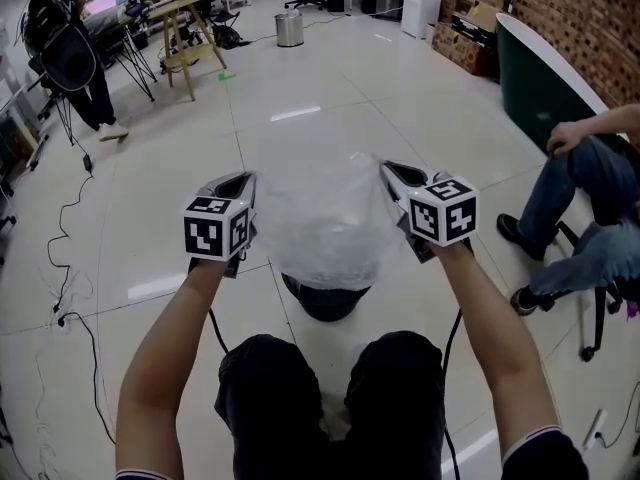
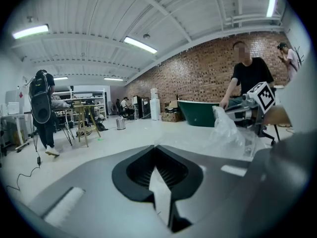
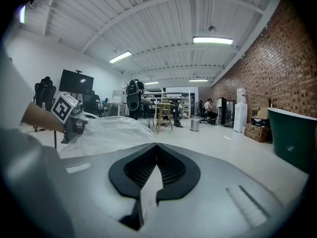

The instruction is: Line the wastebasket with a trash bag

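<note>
A clear trash bag [image 1: 325,223] hangs stretched between my two grippers, its mouth held wide. Below it, on the floor just past my knees, stands the black wastebasket [image 1: 325,305], mostly hidden by the bag. My left gripper [image 1: 240,180] is shut on the bag's left edge, and my right gripper [image 1: 393,170] is shut on its right edge. In the left gripper view a strip of film sits pinched in the left gripper [image 2: 157,171], and the bag [image 2: 232,130] runs off to the right. In the right gripper view the right gripper [image 3: 154,168] pinches film likewise, with the bag [image 3: 111,133] billowing to the left.
A person sits on a chair [image 1: 590,218] at the right, feet out on the floor. A dark green tub [image 1: 540,78] stands by the brick wall. Cables [image 1: 70,298] trail over the floor at the left. A wooden stool [image 1: 185,33] and a metal bin [image 1: 289,28] stand far back.
</note>
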`<state>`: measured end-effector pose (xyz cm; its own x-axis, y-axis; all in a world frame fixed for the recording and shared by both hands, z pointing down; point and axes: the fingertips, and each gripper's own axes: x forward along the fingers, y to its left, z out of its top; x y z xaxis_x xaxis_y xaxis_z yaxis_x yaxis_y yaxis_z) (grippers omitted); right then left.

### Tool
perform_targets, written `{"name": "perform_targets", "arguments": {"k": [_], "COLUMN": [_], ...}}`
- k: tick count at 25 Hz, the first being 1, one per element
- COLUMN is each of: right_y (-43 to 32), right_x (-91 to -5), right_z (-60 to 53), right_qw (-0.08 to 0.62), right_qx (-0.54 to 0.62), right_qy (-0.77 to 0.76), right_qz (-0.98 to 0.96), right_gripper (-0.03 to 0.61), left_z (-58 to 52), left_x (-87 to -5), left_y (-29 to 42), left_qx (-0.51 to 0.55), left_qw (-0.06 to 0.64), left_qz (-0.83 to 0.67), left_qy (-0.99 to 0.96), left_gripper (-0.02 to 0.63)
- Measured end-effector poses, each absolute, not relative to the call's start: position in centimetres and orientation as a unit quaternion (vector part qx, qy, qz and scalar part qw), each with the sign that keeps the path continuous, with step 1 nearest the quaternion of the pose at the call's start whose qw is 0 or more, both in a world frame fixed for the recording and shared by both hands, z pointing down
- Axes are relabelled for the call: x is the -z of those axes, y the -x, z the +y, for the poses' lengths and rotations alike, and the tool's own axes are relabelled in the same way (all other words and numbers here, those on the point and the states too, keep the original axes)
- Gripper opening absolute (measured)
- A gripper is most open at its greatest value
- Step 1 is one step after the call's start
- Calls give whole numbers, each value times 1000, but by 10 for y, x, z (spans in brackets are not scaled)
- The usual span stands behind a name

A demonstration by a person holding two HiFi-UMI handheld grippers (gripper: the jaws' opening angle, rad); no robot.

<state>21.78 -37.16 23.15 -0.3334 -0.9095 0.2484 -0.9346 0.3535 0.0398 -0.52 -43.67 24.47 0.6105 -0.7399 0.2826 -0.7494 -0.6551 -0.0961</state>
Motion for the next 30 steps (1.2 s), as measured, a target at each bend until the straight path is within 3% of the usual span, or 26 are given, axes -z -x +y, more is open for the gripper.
{"name": "perform_targets", "arguments": {"k": [30], "right_y": [-236], "right_x": [-424], "right_z": [-379], "right_qw": [172], "right_qx": [-171], "right_qy": [-559], "right_qz": [-793], "right_gripper": [3], "left_z": [-447], "left_x": [-442], "left_y": [15], "left_qx": [-257], "left_qw": [109], "left_qz": [-403], "left_qy": [-871], "left_gripper": [11]}}
